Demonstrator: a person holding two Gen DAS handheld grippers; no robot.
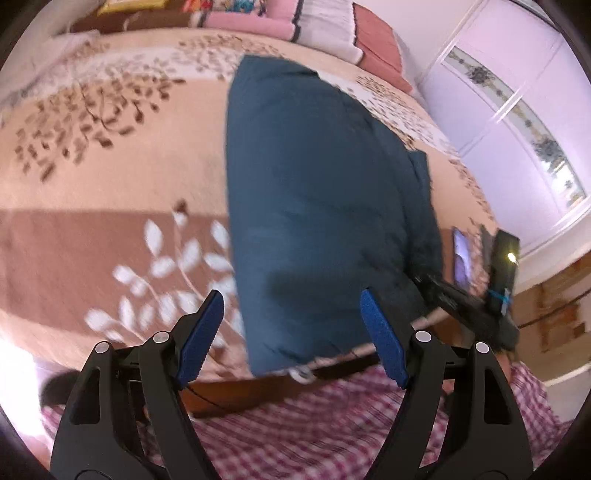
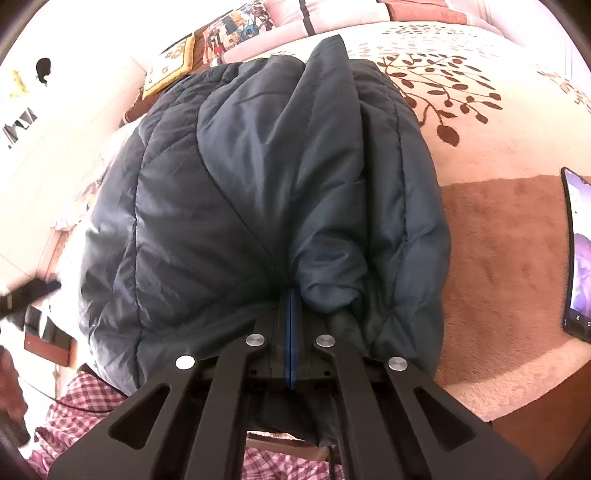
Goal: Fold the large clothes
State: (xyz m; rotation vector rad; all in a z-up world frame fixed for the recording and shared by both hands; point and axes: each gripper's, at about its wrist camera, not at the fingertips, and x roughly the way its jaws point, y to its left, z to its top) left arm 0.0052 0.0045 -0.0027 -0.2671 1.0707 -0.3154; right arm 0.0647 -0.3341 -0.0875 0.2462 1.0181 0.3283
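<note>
Plush bedding covers the whole work surface: one fleece blanket (image 1: 92, 177) in cream and rust-brown bands, printed with brown leafy twigs on the pale part and white leaves on the darker strip. Beyond it, far ahead of the jaws, several folded blankets and cushions (image 1: 325, 33) are stacked in pink, white and terracotta.

One garment lies on the blanket, a dark teal quilted jacket (image 1: 317, 206) of smooth, slightly shiny padded fabric with stitched seams. From the left wrist view it stretches as one long rounded slab straight ahead of the jaws.

Two grippers show, each black with blue ridged pads. The left gripper (image 1: 291, 332) has its jaws wide apart, nothing between them; the jacket's near end sits just beyond the tips. The right gripper (image 2: 290, 295) has its jaws pressed together, tips buried in a bunched fold at the jacket's near edge.

One phone (image 2: 578, 254), screen lit, lies flat to the right of the right jaws. Below both grippers hangs red-and-white checked cloth (image 1: 295, 424).
</note>
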